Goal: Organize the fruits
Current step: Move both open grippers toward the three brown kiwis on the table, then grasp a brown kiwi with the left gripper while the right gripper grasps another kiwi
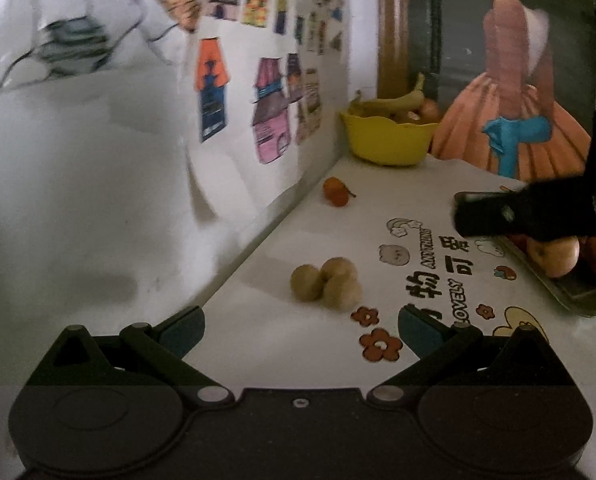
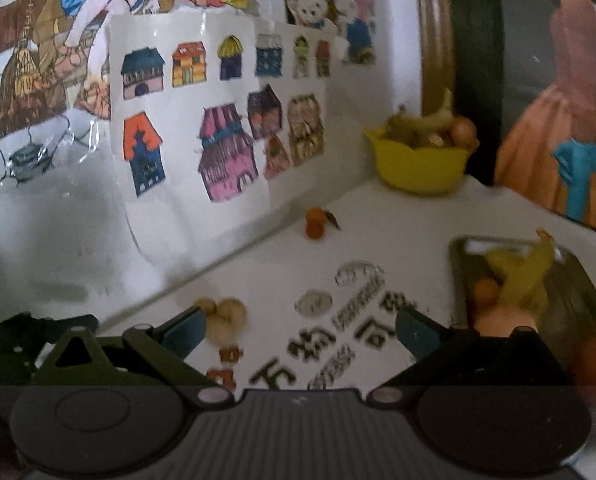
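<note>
Three tan round fruits (image 1: 326, 283) lie together on the white table, just ahead of my open left gripper (image 1: 302, 334), which holds nothing. A small orange fruit (image 1: 336, 191) with a stem rests near the wall. The yellow bowl (image 1: 388, 138) in the far corner holds a banana and other fruit. A metal tray (image 1: 570, 294) on the right carries orange and peach-coloured fruits. In the right wrist view my right gripper (image 2: 300, 334) is open and empty above the table; the tan fruits (image 2: 223, 314) sit by its left finger, and the tray (image 2: 578, 276) holds a banana (image 2: 528, 268).
A wall with paper house drawings (image 1: 213, 92) runs along the left edge of the table. A framed picture (image 1: 514, 80) stands at the back right. The other gripper's black body (image 1: 538, 216) hangs over the tray. The table (image 1: 281, 240) bears printed cartoon lettering.
</note>
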The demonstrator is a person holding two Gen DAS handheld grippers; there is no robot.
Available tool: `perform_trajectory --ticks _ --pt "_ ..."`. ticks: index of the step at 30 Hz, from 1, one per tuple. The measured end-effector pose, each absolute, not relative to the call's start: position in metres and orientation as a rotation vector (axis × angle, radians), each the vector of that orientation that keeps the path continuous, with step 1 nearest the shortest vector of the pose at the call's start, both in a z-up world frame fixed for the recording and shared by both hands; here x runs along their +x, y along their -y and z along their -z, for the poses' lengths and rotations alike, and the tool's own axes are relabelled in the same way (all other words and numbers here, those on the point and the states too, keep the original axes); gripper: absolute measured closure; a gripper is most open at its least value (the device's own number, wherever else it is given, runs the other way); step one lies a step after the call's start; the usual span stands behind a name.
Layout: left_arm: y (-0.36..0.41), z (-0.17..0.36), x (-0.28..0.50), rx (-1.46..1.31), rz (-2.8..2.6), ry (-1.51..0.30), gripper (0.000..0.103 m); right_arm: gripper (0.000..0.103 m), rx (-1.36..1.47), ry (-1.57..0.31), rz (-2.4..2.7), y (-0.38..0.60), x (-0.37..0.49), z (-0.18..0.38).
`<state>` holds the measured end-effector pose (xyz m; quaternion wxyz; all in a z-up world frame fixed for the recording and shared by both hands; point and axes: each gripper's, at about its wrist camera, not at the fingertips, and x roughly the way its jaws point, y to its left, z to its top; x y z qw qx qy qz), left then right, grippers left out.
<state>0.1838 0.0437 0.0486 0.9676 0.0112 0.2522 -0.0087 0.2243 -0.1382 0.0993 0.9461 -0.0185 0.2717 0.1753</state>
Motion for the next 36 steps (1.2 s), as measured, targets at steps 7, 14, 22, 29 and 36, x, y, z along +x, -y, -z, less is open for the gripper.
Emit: perform_trajectory --ticks 7,14,22,29,36 --pt "-0.057 -0.044 0.198 0.005 -0.017 -0.532 0.001 0.0 -0.018 -0.537 -0.367 0.144 0.251 -0.09" --pt "-0.066 -0.04 0.215 -0.048 -0.039 -0.529 0.001 0.0 -0.175 -0.536 -0.361 0.147 0.251 -0.064" --pt "-0.064 -0.046 0.233 -0.079 0.017 -0.496 0.001 0.0 -0.243 -0.532 -0.468 0.137 0.247 -0.05" --pt "-0.062 -0.049 0.248 -0.088 0.043 -0.504 0.008 0.0 -0.371 -0.472 -0.571 0.108 0.239 -0.041" --pt "-0.065 -0.043 0.259 -0.137 0.047 -0.562 0.014 0.002 -0.386 -0.479 -0.687 0.091 0.248 -0.033"
